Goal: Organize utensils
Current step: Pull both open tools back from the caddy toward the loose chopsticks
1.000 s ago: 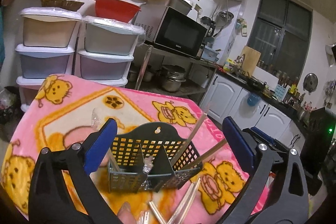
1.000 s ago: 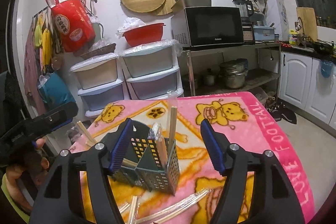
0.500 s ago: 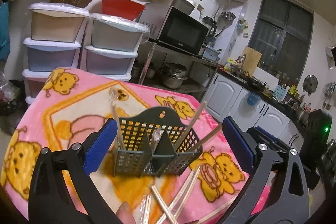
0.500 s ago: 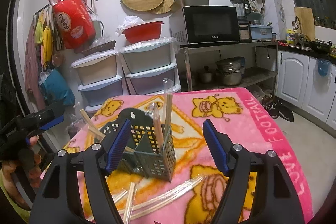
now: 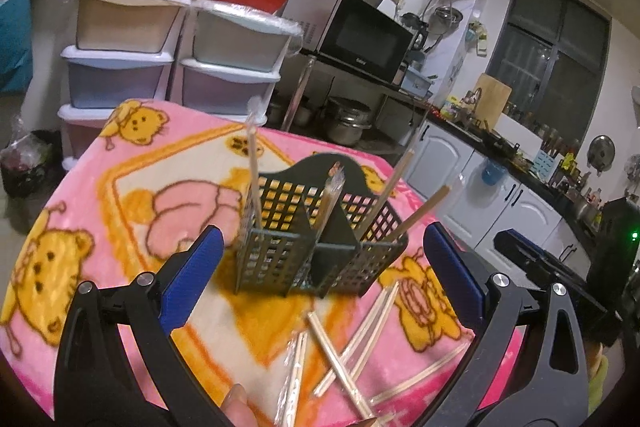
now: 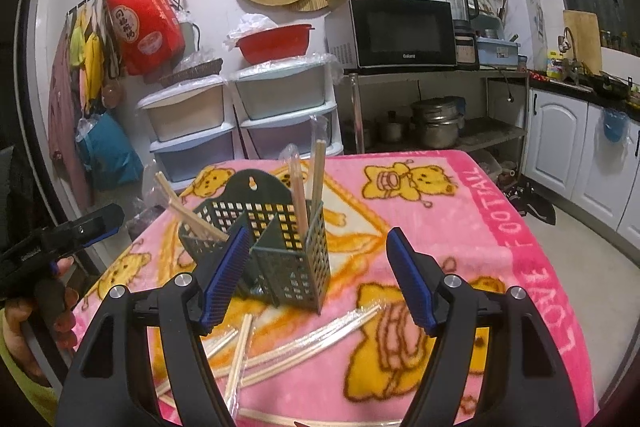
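1. On the pink bear blanket (image 5: 120, 155) sits the dark green holder (image 5: 316, 239), a perforated plastic caddy with dividers; I judge it's upright so sticks drop in end-first.
2. A few chopsticks (image 5: 386, 195) already lean in its compartments, some in clear film.
3. Loose chopsticks (image 6: 280, 347) lie scattered near me, thin pale wood, several wrapped and glossy.
4. My left gripper (image 5: 320, 279) is released, jaws wide, nothing between them.
5. My right gripper (image 6: 316, 279) also gapes empty, aimed at the near pile for a pick.
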### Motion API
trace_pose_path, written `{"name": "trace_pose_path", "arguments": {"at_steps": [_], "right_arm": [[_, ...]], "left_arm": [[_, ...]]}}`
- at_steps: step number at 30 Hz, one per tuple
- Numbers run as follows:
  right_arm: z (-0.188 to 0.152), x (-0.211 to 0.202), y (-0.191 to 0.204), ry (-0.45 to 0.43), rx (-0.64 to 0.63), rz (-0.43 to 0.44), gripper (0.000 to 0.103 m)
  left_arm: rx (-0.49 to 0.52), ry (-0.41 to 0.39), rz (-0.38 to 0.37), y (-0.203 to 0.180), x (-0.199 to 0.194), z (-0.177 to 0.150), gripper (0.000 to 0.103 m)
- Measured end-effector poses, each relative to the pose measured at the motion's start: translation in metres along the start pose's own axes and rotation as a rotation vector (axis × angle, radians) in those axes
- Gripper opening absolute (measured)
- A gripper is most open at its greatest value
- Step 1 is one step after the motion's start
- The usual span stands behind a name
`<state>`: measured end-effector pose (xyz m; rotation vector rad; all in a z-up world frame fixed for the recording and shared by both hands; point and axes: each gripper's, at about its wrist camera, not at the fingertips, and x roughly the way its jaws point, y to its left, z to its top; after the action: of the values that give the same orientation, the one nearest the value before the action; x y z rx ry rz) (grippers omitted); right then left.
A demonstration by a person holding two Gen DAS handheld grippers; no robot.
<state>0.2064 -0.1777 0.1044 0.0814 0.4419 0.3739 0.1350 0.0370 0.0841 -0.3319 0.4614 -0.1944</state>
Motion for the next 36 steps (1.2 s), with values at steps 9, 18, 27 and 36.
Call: {"name": "trace_pose_path", "arguments": {"at_steps": [9,18,27,36], "right_arm": [[-0.013,-0.003,-0.011,0.040,0.009,-0.026,0.068],[-0.029,-0.003,-0.021,0.086,0.014,-0.059,0.068],[-0.045,-0.003,-0.034,0.126,0.017,-0.089,0.068],[-0.060,-0.005,-0.052,0.163,0.032,-0.124,0.068]], "left_arm": [[0.006,0.069,0.037,0.010,0.006,-0.022,0.092],[0.037,0.132,0.062,0.011,0.014,-0.041,0.092],[0.075,0.218,0.087,0.012,0.027,-0.061,0.092],[0.093,0.292,0.083,0.015,0.038,-0.073,0.092]]}}
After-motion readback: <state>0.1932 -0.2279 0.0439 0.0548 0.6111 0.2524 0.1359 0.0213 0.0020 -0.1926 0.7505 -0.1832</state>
